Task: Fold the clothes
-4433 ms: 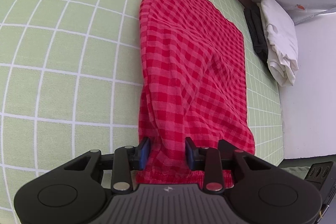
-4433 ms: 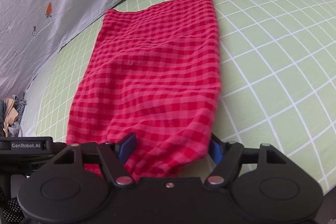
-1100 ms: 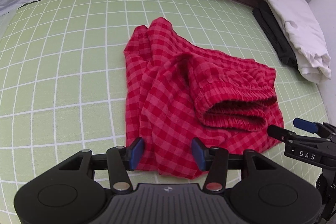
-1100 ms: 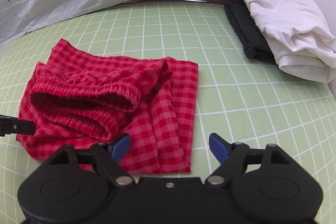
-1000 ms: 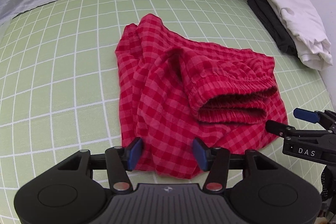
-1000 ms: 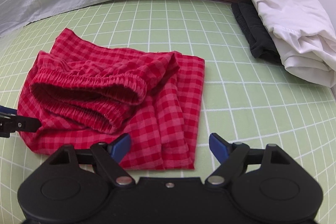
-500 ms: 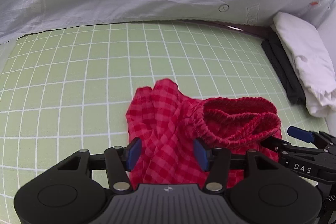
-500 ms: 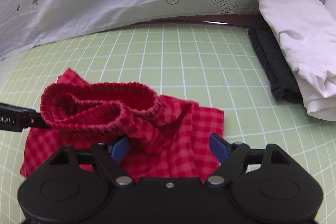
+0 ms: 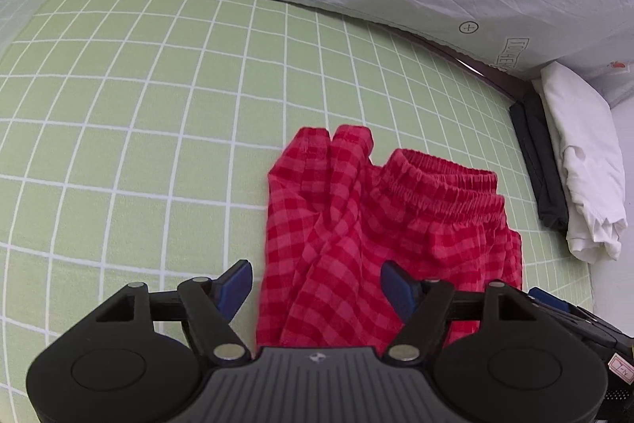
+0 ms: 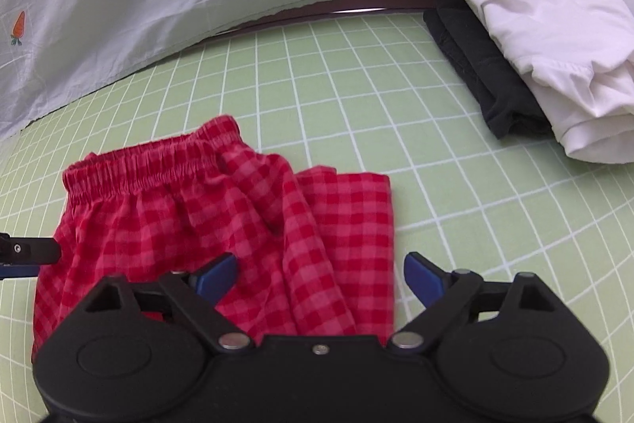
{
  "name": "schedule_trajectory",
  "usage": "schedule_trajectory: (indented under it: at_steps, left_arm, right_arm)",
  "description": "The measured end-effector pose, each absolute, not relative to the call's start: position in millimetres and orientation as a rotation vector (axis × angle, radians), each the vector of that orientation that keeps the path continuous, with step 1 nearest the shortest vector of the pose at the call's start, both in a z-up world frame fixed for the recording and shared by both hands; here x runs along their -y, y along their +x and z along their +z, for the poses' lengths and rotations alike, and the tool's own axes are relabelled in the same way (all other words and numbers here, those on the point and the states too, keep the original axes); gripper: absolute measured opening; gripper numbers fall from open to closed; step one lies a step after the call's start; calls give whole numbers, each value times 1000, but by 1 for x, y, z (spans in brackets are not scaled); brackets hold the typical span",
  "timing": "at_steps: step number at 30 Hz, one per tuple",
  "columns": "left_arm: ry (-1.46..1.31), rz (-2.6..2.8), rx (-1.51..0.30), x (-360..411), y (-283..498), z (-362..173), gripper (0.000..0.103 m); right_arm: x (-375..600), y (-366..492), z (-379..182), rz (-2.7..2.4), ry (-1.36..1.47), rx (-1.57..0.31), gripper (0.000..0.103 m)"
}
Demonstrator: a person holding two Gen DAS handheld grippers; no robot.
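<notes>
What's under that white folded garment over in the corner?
A dark folded garment lies under the white folded garment, its edge sticking out on the green grid mat. How far it runs beneath is hidden.

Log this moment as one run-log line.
red checked shorts: folded on green grid mat | left gripper: opening, released | right gripper: opening, released

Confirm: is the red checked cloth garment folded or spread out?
Folded. The red checked cloth garment lies doubled in a compact bundle on the green grid mat, elastic waistband on top.
</notes>
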State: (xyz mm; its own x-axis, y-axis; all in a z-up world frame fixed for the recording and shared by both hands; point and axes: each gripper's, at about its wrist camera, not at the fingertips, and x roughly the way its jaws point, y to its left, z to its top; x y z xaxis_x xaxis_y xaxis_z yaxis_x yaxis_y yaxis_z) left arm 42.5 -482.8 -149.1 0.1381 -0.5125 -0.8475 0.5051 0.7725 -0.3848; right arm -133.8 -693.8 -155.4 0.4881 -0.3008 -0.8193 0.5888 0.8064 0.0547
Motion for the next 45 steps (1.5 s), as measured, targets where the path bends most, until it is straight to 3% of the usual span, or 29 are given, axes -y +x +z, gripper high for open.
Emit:
schedule_trajectory:
  at_steps: [9, 10, 11, 13, 14, 15, 16, 17, 18, 20, 26, 33, 45]
  left_arm:
    - [49, -769, -1199, 502, 35, -158, 72]
    - [59, -774, -1198, 504, 35, -158, 70]
    - [71, -778, -1196, 506, 34, -158, 61]
    - [92, -787, -1196, 509, 33, -159, 39]
    - [93, -793, -1203, 509, 31, -160, 22]
    - [88, -800, -1206, 509, 29, -160, 13]
    - [85, -811, -1204, 509, 26, -159, 13]
    - [84, -822, -1200, 508, 23, -157, 10]
    - [84, -835, -1194, 508, 19, -154, 8]
    - [75, -860, -1176, 506, 11, -146, 7]
    - [21, -935, -1130, 511, -16, -118, 6]
    - [1, -1089, -1037, 569, -50, -80, 6]
    - [-61, -1328, -829, 752, -84, -34, 9]
  right_arm:
    - [697, -126, -170, -549, 370, -952, 92]
    - [696, -124, -170, -538, 364, -950, 92]
    - [693, -122, -170, -518, 352, -950, 92]
    - [685, -119, -170, -482, 321, -944, 82]
    - [681, -118, -168, -454, 307, -940, 70]
    - [676, -116, -166, -422, 292, -934, 53]
    - [672, -115, -165, -390, 291, -931, 44]
    - [668, -114, -163, -357, 295, -928, 23]
    - [665, -114, -162, -343, 298, -921, 11]
    - [658, -118, -154, -320, 289, -891, 7]
    - [652, -142, -121, -307, 260, -797, 5]
    - [690, -183, -73, -403, 153, -693, 5]
    - [882, -232, 15, -626, 47, -449, 6]
